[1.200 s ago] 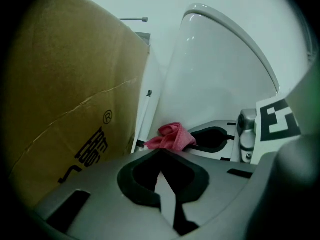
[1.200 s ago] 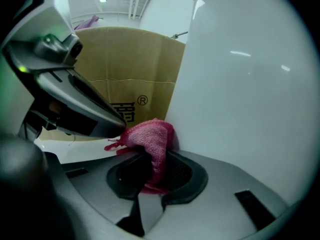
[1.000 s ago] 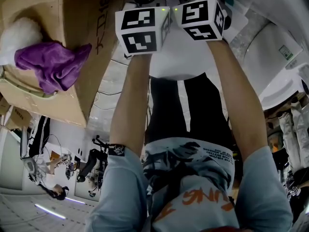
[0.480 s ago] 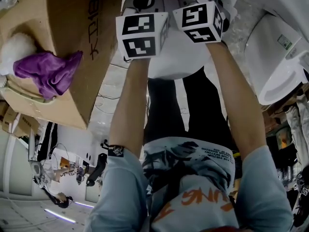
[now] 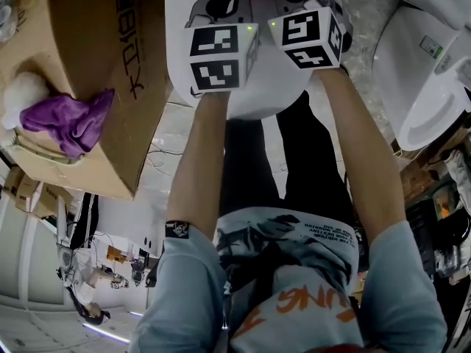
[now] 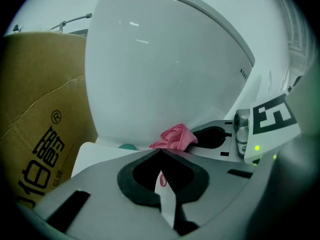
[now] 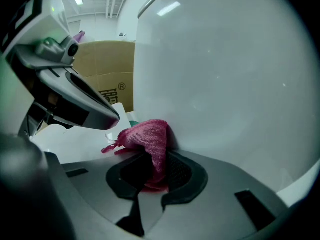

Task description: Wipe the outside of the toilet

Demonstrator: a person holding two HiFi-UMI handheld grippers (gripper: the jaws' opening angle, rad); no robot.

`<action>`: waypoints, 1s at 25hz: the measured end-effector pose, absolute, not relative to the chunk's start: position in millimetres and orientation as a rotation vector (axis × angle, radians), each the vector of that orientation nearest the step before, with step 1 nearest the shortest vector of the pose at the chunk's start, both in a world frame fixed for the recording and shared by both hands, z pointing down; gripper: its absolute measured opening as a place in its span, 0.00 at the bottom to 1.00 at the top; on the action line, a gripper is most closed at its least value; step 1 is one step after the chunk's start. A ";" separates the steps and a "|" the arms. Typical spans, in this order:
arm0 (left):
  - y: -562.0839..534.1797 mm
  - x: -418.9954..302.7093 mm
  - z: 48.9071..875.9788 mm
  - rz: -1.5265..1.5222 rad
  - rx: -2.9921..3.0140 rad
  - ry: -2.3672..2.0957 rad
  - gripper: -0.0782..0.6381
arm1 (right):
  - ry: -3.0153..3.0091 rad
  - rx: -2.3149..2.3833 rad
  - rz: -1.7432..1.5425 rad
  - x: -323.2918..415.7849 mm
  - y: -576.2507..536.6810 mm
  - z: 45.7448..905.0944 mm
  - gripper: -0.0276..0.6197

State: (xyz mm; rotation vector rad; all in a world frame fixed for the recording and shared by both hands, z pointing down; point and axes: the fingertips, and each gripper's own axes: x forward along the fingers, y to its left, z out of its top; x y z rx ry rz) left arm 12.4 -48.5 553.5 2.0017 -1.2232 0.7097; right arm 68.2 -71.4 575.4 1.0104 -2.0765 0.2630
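The white toilet bowl (image 5: 257, 101) fills both gripper views, its curved outside (image 7: 225, 74) close in front. My right gripper (image 7: 150, 159) is shut on a pink cloth (image 7: 147, 136), and the cloth is pressed against the bowl. My left gripper (image 6: 160, 152) is right beside it, jaws shut with only a pink thread showing at them. From the left gripper view the pink cloth (image 6: 175, 137) lies just ahead, at the foot of the bowl (image 6: 160, 74). In the head view both marker cubes, left (image 5: 218, 54) and right (image 5: 305, 28), sit side by side against the bowl.
A large cardboard box (image 5: 96, 57) stands close to the left of the toilet, with a purple cloth (image 5: 70, 120) and white stuffing on it. A second white toilet (image 5: 419, 72) stands at the right. My own legs and torso fill the lower middle of the head view.
Both grippers have stayed side by side at the bowl and shifted a little along it. The pink cloth now shows at the top edge of the head view.
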 end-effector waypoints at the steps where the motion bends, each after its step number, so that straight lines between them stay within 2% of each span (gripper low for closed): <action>1: -47.3 17.6 552.6 0.713 2.008 -1.215 0.13 | -2.070 1.018 0.267 75.3 -69.8 575.4 0.16; 14: -28.0 77.4 532.2 0.728 2.077 -1.164 0.13 | -1.959 1.135 0.348 172.8 -43.6 579.1 0.16; 25: -1.9 121.3 520.6 0.725 2.109 -1.128 0.13 | -1.895 1.293 0.651 238.4 -19.7 570.0 0.17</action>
